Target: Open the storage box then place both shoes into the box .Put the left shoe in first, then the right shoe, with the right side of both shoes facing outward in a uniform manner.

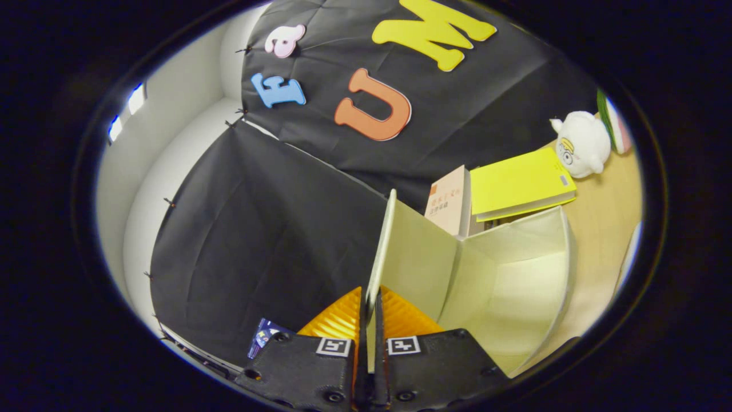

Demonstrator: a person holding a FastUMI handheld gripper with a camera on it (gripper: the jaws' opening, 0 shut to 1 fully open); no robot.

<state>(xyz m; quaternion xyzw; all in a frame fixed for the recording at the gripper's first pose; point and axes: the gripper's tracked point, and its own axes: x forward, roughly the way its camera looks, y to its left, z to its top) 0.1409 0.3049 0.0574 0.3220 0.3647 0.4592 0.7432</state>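
Lower centre of frame: the gripper (pixel 372 320) has both fingers pressed together on a thin pale panel, the lid (pixel 382 246) of the storage box (pixel 514 286). The panel stands edge-on between the fingers and runs straight up and away from them toward the middle of the frame, so its long axis lies in line with the fingers.

Left of the lid: the black booth wall (pixel 257 240), with a small blue object (pixel 262 336) low down beside the left finger; I cannot tell what it is.

Right of the lid: the box cavity, open to view, pale inside walls, nothing in it. The whole box lies to the right of the fingers, hinged from the held panel.

Judgement: the opening step is in hand, with the lid raised but not released. The coming move turns on this: the cavity is on the right side of the pinched panel, so the panel must swing leftward, away from the cavity, to leave the mouth free.

Upper right: two books (pixel 514 183) stand beyond the box, and a white plush toy (pixel 580 143) sits on the wooden table (pixel 606 217). No shoes are in the box yet.
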